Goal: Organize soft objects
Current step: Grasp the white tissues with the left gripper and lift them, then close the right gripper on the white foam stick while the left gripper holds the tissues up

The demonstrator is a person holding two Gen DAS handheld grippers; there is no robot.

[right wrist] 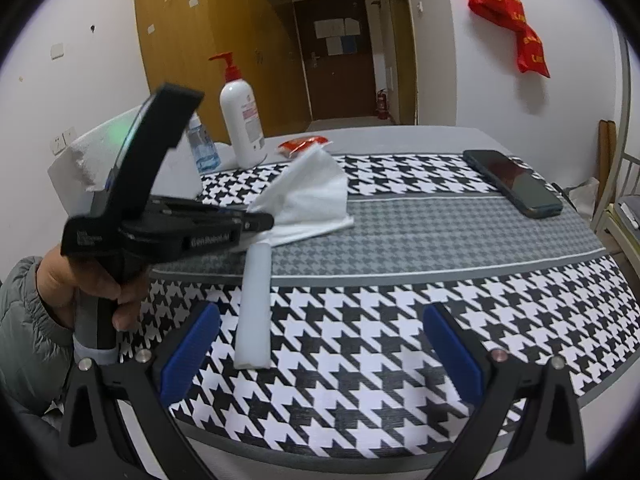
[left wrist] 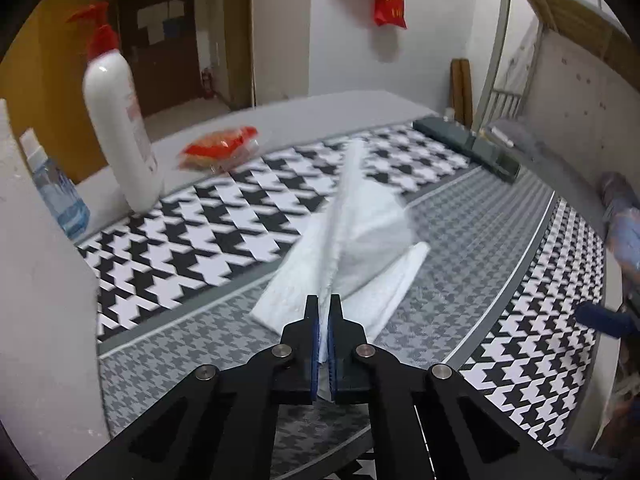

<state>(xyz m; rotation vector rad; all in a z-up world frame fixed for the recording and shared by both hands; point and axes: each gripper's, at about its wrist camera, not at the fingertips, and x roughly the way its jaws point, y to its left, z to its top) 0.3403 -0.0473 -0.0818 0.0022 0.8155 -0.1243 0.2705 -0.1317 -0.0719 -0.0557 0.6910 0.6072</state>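
White cloth [left wrist: 352, 240], partly folded and lifted off the houndstooth mat [left wrist: 224, 216], is pinched at one edge by the left gripper [left wrist: 324, 308]. Right gripper [right wrist: 320, 356] hovers wide apart, empty. Folding appears unfinished.

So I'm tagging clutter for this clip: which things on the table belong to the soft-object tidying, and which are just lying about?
Part of the job:
- white cloth, pinched in the left tool
- rolled white cloth
- right tool, open, holding nothing

Just lying about:
- pump bottle
- water bottle
- red packet
- phone
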